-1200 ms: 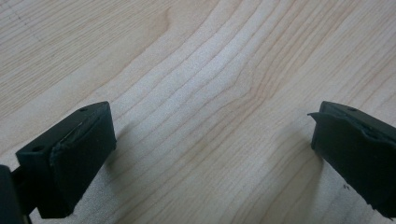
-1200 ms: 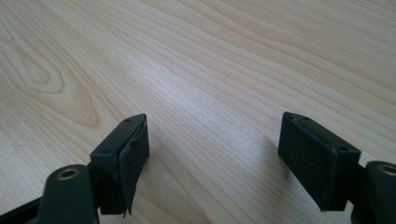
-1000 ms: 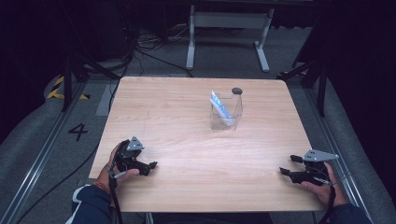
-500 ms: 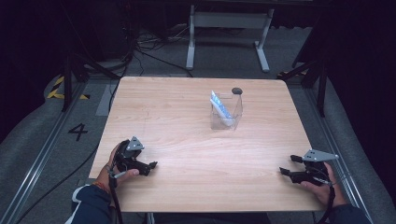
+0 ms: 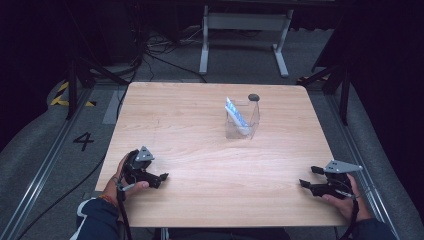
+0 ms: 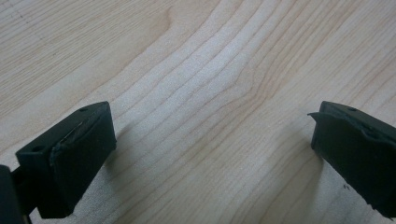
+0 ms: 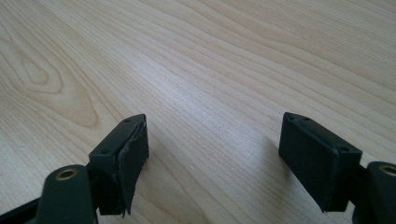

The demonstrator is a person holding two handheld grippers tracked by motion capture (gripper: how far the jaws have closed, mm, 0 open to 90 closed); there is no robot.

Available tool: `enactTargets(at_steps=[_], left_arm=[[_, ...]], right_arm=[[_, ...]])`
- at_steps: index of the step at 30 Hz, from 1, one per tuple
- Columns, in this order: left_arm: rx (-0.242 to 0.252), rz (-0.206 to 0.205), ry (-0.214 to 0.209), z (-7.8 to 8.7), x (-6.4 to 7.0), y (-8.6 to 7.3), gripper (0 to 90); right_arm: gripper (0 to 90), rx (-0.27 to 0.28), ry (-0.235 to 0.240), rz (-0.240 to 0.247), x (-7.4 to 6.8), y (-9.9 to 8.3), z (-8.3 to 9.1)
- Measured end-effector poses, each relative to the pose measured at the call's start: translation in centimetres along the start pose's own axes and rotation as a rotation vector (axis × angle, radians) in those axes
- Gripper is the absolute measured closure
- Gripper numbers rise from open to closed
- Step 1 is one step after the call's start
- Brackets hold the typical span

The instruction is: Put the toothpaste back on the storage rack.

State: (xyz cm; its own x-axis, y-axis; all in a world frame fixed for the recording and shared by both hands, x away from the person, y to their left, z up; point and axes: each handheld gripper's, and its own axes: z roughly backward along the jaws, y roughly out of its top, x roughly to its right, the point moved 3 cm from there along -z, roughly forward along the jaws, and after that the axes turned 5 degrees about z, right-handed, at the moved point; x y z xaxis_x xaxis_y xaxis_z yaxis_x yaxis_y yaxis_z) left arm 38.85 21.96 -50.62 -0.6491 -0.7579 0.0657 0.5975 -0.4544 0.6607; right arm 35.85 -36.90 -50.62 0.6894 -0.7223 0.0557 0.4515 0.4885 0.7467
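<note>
A clear plastic box [image 5: 242,122] stands on the wooden table [image 5: 200,145] right of centre, with a blue and white packet [image 5: 236,114] leaning inside it. A small dark round object [image 5: 253,97] rests at the box's far rim. My left gripper [image 5: 162,177] lies on the table near the front left edge, held by a hand, jaws open. My right gripper [image 5: 305,185] rests near the front right corner, also open. In the left gripper view the left gripper [image 6: 212,140] has bare wood between its jaws. The right gripper [image 7: 212,144] likewise has nothing between its jaws.
A white metal stand [image 5: 245,35] sits on the floor behind the table. Cables [image 5: 155,50] lie on the carpet at the back left. Dark frame legs [image 5: 75,85] stand at both sides of the table. A "4" marking [image 5: 83,141] is on the floor at left.
</note>
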Motion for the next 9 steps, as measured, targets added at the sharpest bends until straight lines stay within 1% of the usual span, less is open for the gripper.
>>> enactTargets(at_steps=[9], left_arm=[[0.0,0.0,0.0,0.0,0.0,0.0,0.2]], right_arm=[[24.6,-0.001,0.0,0.003,0.02,-0.01,-0.01]])
